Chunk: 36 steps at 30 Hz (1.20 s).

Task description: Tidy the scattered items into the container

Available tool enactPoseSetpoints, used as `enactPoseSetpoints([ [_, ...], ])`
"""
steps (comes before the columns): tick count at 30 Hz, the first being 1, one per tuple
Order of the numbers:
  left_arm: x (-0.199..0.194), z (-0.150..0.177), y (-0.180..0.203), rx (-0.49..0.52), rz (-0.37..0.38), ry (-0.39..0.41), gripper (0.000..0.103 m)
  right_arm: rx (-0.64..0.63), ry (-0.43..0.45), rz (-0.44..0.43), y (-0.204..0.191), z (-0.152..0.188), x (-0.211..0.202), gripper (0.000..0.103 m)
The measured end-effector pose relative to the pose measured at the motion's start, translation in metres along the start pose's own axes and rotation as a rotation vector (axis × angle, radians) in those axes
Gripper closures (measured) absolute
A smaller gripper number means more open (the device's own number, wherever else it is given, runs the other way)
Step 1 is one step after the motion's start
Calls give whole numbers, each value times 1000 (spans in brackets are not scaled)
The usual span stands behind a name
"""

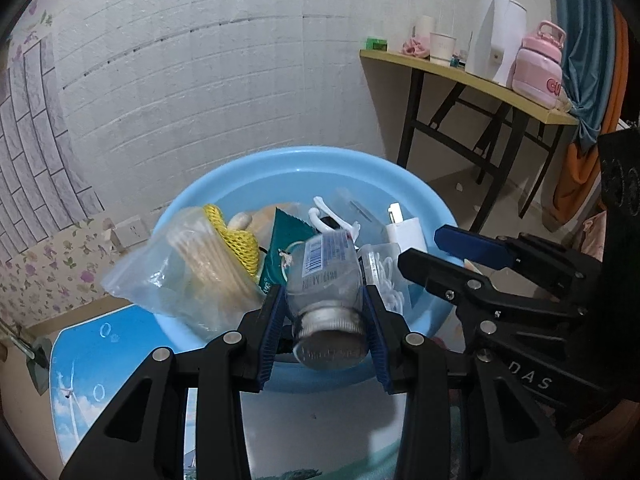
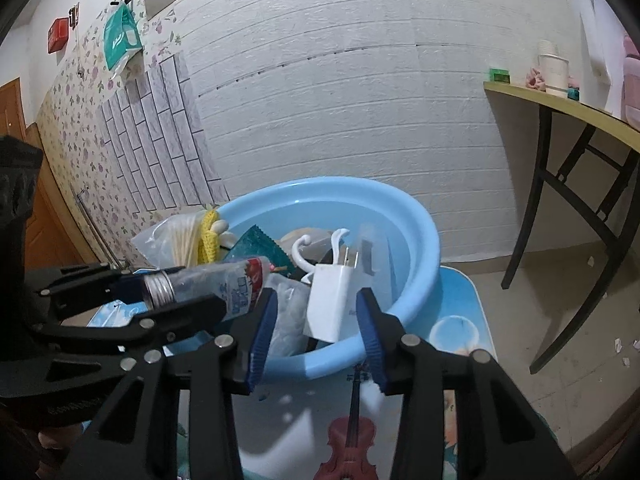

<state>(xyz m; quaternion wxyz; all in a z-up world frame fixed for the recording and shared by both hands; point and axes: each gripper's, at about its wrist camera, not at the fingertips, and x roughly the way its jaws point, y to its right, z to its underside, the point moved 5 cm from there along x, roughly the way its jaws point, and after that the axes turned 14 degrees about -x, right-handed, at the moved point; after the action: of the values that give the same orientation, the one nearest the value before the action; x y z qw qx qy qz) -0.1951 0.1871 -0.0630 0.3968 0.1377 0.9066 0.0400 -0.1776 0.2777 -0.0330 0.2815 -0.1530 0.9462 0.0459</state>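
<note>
I find the left gripper [image 1: 325, 312] clamped on a clear plastic bottle [image 1: 324, 276]; its blue-padded fingers [image 1: 272, 332] press both sides just above the silver screw cap, which faces my left camera. The bottle lies nearly level, over the near rim of the blue basin [image 1: 280, 376].

The right gripper [image 2: 316, 320] has a white plug adapter [image 2: 332, 304] between its fingers [image 2: 370, 332]. The right pad meets the adapter's edge; the left pad stands off from it, so I record no firm grip, with the fingers apart. The adapter leans on the basin's near rim, prongs up.

Contents of the basin, as far as I can make out:
- a clear bag of cotton swabs [image 1: 188, 268], leaning over the left rim
- a yellow mesh item [image 1: 240, 240] beside that bag
- a teal sachet [image 1: 284, 240]
- a white plastic hook [image 1: 328, 216]
- a clear packet holding something white [image 1: 384, 276]

The basin stands on a small table with a printed top [image 1: 92, 360]. A yellow folding table [image 1: 460, 72] against the wall carries a pink flask [image 1: 540, 64].
</note>
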Motion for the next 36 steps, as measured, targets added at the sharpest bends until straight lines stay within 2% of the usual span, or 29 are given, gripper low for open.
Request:
enactPoseSetpoints([
  [5,0,0,3,1,2,1,63,-8,3,1,2,0,2,67],
  [10,-9,0,0,-13,0,16,47,8,0,-4,2,1,-2,67],
  [14,-22,1,-2,-15,-11,35,40,19,-11,1,1,1,-9,67],
  [16,-31,2,-4,-17,-21,50,32,26,-12,1,0,1,-13,67],
  [21,-59,2,-11,-24,-66,104,26,20,3,15,-11,-6,-33,65],
  [26,-92,5,-21,-33,-81,165,15,-5,18,45,-25,-17,-53,64],
  [29,-109,7,-26,-39,-117,196,9,-20,24,71,-35,-22,-68,54],
  [31,-119,9,-31,-71,-100,191,8,-31,37,90,-42,-25,-79,47],
  [36,-141,11,-40,-133,-72,199,4,-65,60,130,-57,-29,-102,43],
])
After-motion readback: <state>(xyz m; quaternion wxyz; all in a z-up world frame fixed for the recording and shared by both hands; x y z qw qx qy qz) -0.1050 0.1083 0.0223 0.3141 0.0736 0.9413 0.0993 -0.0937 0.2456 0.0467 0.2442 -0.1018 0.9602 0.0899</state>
